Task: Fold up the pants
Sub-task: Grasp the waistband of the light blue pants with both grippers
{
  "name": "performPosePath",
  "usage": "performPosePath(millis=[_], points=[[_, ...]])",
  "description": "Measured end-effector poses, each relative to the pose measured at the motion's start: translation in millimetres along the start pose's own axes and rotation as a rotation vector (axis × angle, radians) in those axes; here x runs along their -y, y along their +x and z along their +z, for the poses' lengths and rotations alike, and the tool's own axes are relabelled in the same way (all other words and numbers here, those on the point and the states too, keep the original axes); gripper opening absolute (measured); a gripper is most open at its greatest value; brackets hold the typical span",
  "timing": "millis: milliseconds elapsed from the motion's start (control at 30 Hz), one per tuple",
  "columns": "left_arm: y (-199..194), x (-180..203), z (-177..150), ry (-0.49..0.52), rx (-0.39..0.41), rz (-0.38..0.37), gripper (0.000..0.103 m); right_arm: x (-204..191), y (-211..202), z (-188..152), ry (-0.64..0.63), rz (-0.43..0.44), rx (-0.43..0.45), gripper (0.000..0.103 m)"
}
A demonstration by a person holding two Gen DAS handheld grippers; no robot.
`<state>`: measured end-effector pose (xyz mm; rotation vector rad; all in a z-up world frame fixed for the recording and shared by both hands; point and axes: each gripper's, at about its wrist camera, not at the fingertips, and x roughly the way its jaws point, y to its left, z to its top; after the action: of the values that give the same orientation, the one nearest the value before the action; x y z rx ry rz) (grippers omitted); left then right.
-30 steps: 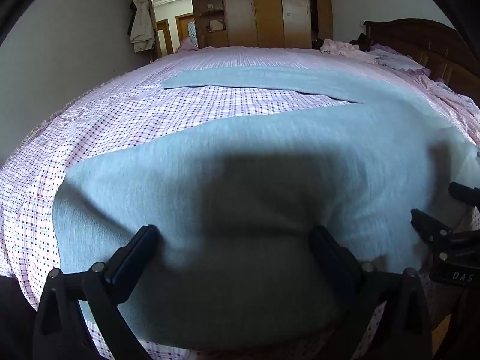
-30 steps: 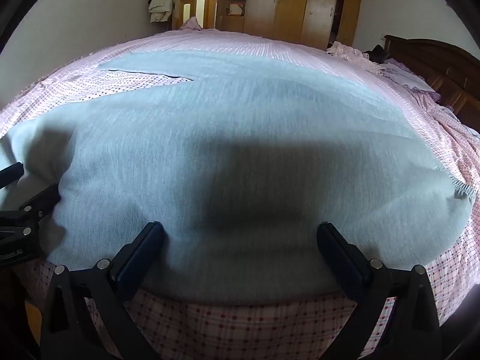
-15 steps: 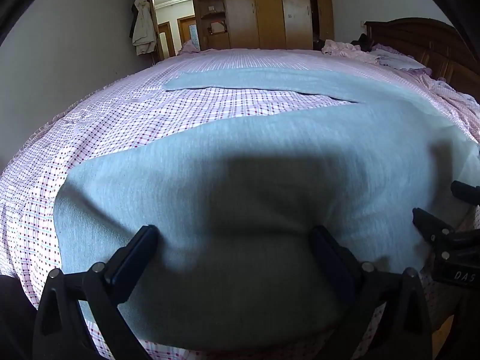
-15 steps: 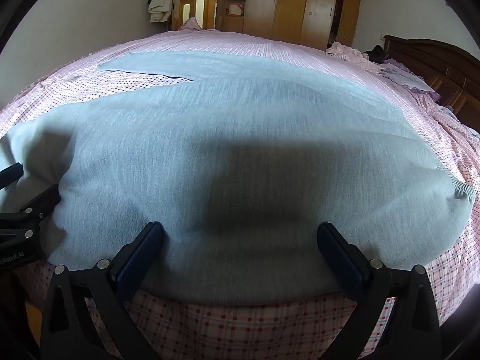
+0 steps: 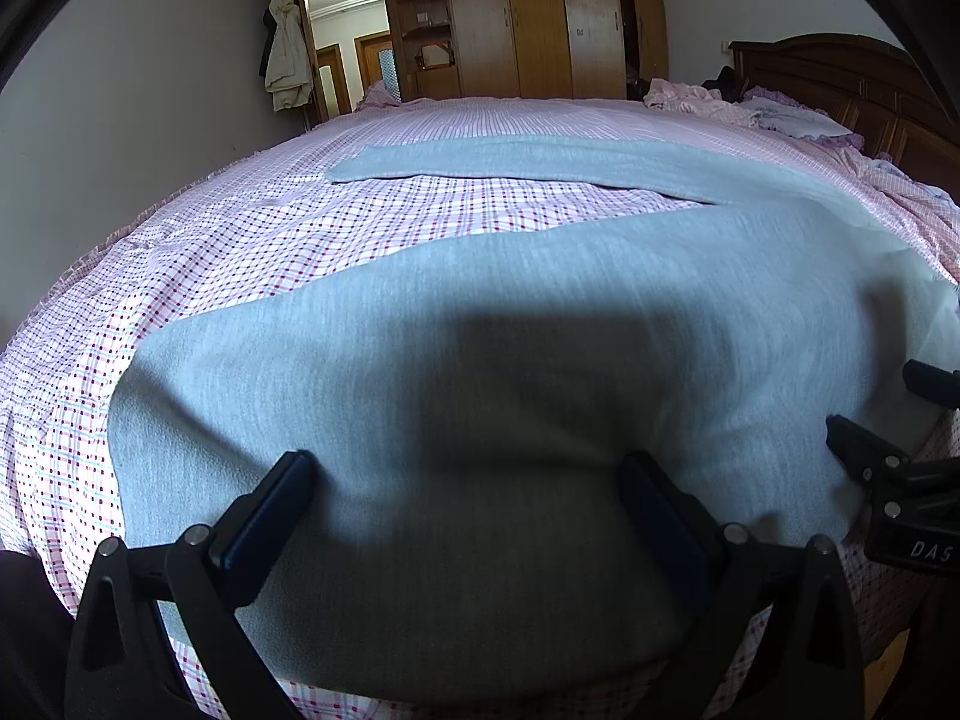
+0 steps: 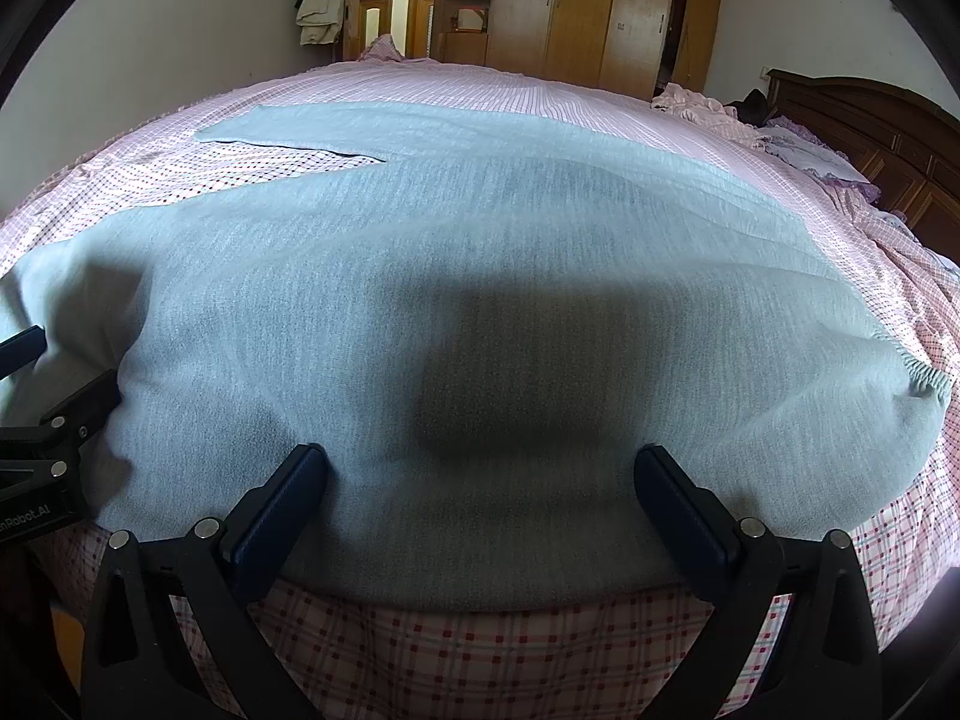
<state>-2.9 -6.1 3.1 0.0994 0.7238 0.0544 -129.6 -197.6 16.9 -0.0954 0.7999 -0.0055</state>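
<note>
Left wrist view: at 9 o'clock the checked sheet [image 5: 252, 252] covers the bed [image 5: 78, 324] out to its edge. The grey pants [image 5: 480, 324] lie flat on it, filling the centre and lower half. One leg [image 5: 540, 162] runs across at 12 o'clock, apart from the nearer leg, with a strip of sheet between them. The left hand-held gripper [image 5: 468, 480] sits at 6 o'clock, its fingers [image 5: 270, 510] spread wide and resting on the near edge of the pants with cloth between them, nothing pinched. At 3 o'clock the right hand-held gripper [image 5: 888, 420] comes in from the side, touching the same near edge; its jaws stand apart.

At 11 o'clock a coat [image 5: 288, 54] hangs by an open doorway [image 5: 354, 42]. A wooden wardrobe [image 5: 540, 18] stands at 12 o'clock; its open shelves hold a few small items too small to name. At 2 o'clock a headboard [image 5: 840, 78] backs crumpled pink bedding [image 5: 696, 99].

Right wrist view: at 9 o'clock the left hand-held gripper [image 6: 54, 372] touches the pants' [image 6: 480, 252] near edge. The right hand-held gripper [image 6: 480, 480] is at 6 o'clock, fingers [image 6: 282, 504] spread wide over the hem, gripping nothing. The elastic waistband [image 6: 924, 375] shows at 3 o'clock. The far leg [image 6: 336, 126] lies at 11 o'clock, the sheet [image 6: 480, 660] showing below the pants.
</note>
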Motion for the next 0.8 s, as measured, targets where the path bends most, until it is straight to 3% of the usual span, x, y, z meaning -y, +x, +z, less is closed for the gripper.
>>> performPosePath(millis=[567, 733, 800], points=[[3.1, -1.9, 0.5, 0.000, -0.006, 0.001, 0.103, 2.5, -2.3, -0.2, 0.004, 0.008, -0.008, 0.099], [3.2, -2.5, 0.3, 0.000, -0.011, 0.002, 0.103, 1.9, -6.7, -9.6, 0.009, -0.001, 0.055, 0.099], [4.0, -3.4, 0.7, 0.001, -0.015, 0.001, 0.103, 3.0, -7.7, -8.7, 0.012, -0.004, 0.040, 0.099]])
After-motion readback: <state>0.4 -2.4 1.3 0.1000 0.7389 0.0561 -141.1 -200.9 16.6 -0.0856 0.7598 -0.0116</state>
